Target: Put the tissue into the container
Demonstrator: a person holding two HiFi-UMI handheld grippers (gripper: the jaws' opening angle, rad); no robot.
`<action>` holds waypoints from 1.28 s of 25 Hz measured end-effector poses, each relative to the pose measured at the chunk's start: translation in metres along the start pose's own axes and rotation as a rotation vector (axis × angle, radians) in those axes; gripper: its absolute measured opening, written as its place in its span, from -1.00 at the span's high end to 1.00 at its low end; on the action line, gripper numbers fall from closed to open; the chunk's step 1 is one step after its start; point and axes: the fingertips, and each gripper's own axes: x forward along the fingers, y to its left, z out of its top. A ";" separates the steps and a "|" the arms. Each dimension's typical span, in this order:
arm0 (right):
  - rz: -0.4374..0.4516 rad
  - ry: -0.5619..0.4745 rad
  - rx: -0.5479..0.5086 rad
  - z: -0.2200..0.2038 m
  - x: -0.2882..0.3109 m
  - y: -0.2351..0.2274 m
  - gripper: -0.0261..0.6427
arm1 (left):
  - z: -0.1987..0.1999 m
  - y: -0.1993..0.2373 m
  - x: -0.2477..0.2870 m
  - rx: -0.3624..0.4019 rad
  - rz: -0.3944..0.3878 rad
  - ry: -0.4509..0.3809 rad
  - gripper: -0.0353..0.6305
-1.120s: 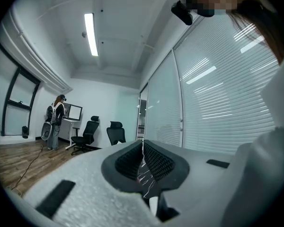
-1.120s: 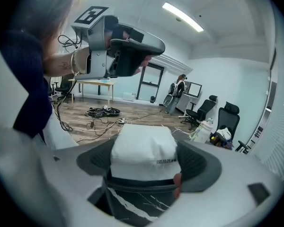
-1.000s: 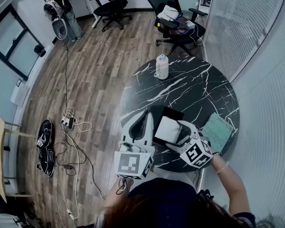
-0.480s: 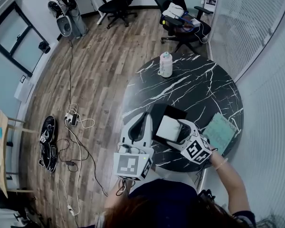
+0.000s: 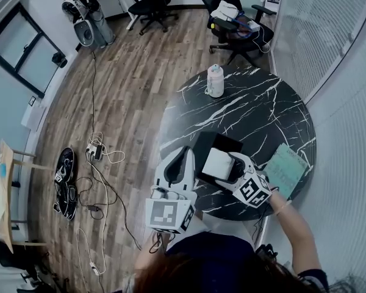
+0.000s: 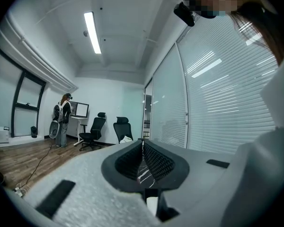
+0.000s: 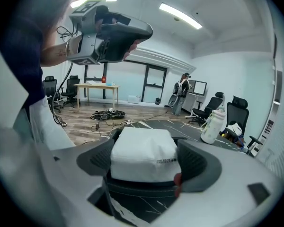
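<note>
A white tissue pack [image 5: 216, 162] is held in my right gripper [image 5: 226, 166], which is shut on it just above an open black container [image 5: 216, 141] on the near side of the round black marble table [image 5: 262, 115]. In the right gripper view the tissue pack [image 7: 143, 151] sits between the two jaws of the right gripper [image 7: 149, 163], with the container's dark rim [image 7: 142, 194] right under it. My left gripper [image 5: 184, 159] hovers beside the container's left side, and the jaws of the left gripper [image 6: 143, 161] are together with nothing in them.
A white bottle [image 5: 215, 81] stands at the table's far edge. A green pad [image 5: 285, 170] lies at the near right. Office chairs [image 5: 232, 17] stand beyond the table. Cables and a power strip [image 5: 94, 151] lie on the wood floor at left.
The head view has shifted slightly. Both grippers and the tissue pack keep much the same place over the container.
</note>
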 end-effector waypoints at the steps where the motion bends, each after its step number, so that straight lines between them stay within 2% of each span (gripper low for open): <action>1: 0.004 0.001 -0.002 -0.001 0.001 0.001 -0.33 | -0.001 0.000 0.000 -0.001 0.001 0.002 0.79; 14: 0.005 0.047 0.022 -0.018 0.015 0.002 -0.34 | -0.007 0.001 0.005 0.003 -0.007 0.018 0.79; 32: 0.001 0.177 0.046 -0.038 0.032 0.005 -0.34 | -0.014 0.006 0.002 -0.002 -0.005 0.038 0.79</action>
